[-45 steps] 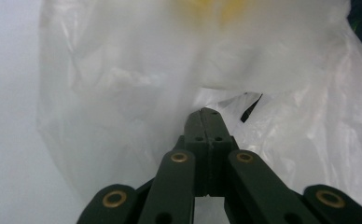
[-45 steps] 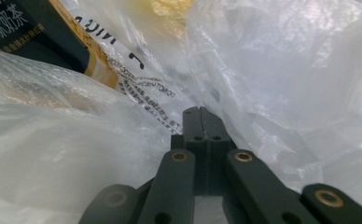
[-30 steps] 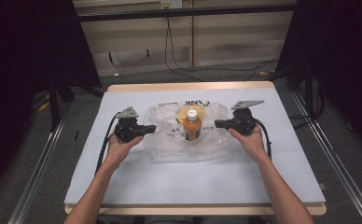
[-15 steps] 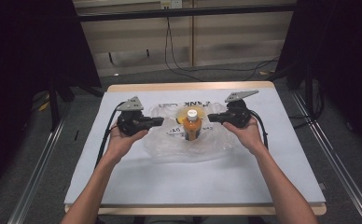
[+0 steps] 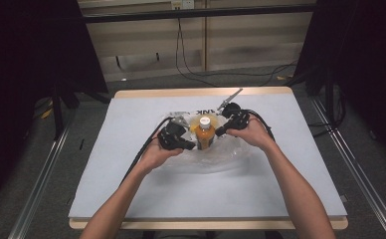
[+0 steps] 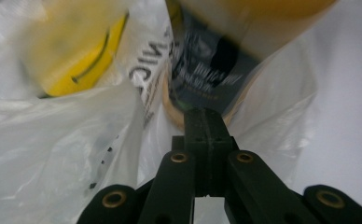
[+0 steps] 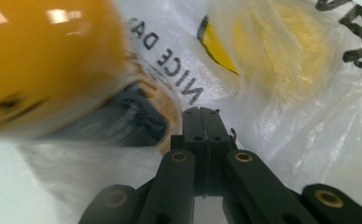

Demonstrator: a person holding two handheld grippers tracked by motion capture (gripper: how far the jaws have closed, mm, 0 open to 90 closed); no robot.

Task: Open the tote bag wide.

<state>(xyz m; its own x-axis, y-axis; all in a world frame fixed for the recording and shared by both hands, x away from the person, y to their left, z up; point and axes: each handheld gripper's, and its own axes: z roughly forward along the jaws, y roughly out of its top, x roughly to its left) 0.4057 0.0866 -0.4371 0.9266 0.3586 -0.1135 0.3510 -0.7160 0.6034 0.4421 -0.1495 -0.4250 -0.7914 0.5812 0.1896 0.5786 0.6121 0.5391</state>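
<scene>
Between both grippers' fingers [image 5: 191,146]: bottle [image 5: 204,133].

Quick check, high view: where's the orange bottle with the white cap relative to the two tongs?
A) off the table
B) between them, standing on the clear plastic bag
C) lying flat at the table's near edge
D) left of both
B: the orange bottle with the white cap stands upright on the clear plastic bag, with the left tongs and right tongs flanking it.

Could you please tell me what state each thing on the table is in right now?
Bottle: upright, white cap on, standing on the bag.
Plastic bag: crumpled, its sides drawn in against the bottle.
Left tool: jaws shut, pinching the bag.
Right tool: jaws shut, at the bag's far side.
</scene>
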